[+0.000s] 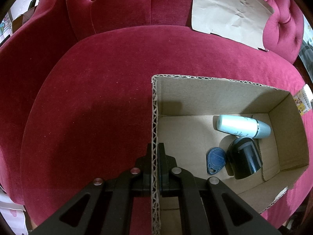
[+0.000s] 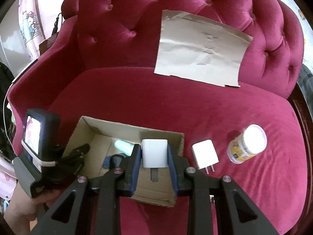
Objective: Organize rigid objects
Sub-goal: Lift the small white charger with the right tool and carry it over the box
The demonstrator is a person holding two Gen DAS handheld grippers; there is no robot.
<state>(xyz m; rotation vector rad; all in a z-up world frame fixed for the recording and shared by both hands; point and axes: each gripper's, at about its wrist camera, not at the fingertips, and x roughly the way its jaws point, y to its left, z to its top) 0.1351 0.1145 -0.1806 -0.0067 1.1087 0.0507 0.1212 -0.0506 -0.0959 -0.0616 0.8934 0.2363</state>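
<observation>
Gripping: the left gripper [image 1: 156, 156] pinches the left wall of the cardboard box [image 1: 195, 98], one of its fingers [image 1: 148, 160] outside and the other inside, closed tight on the corrugated edge at 6 o'clock of the left wrist view.
Right gripper: the right gripper [image 2: 154, 156] holds a white cube-shaped adapter [image 2: 154, 152] between its blue-padded fingers [image 2: 136, 162], clamped narrow on its two sides, above the near part of the box at 6 o'clock of the right wrist view.
Box: open-topped, resting on the red velvet sofa seat [image 1: 107, 98]; in the left wrist view it fills the 4 o'clock area.
Box contents: a blue key fob [image 1: 215, 161] lies flat on the floor of the box, just beside a black cylindrical container [image 1: 244, 157] lying on its side; past them a pale blue bottle [image 1: 242, 126] lies on its side near the far wall, touching or nearly touching the black one.
Outside the box: at 3 o'clock of the right wrist view, a white plug charger [image 2: 205, 156] lies flat on the seat just beside the box's right wall, prongs toward the camera; further right stands a small jar with a white lid [image 2: 247, 144].
Far: a creased sheet of brown paper [image 2: 199, 51] leans on the tufted sofa back [image 2: 121, 29] at 12 o'clock.
</observation>
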